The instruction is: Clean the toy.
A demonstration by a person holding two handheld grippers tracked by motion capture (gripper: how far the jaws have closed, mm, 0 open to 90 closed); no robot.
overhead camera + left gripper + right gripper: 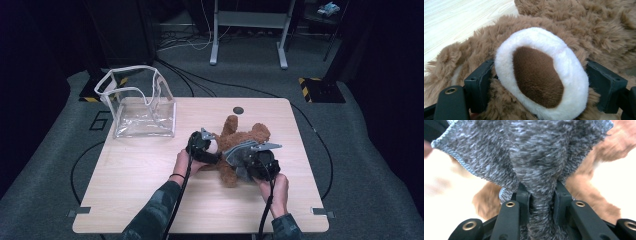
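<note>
Dressing or undressing the teddy bear (240, 142) is the step you have in hand; which of the two I cannot tell from this moment. The bear lies on the tabletop (150, 175), right of centre, well apart from the clear plastic bag (142, 107) at the far left corner. Your left claw (207, 145) is clamped around one paw, a jaw on each side of the white-rimmed pad (541, 75), so that limb is pinned. Your right claw (255, 152) is pinching a bunched fold of the grey knitted garment (534, 157), its jaws drawn close with the cloth squeezed between them.

Judging from this, the next move calls for the two hands to work against each other: keep the paw anchored with the left while the right draws the knit along the body. Pull gently and in line with the limb, since plush fur will likely drag on the fabric, and a thin pinch of cloth could slip free if you tug sideways.
</note>
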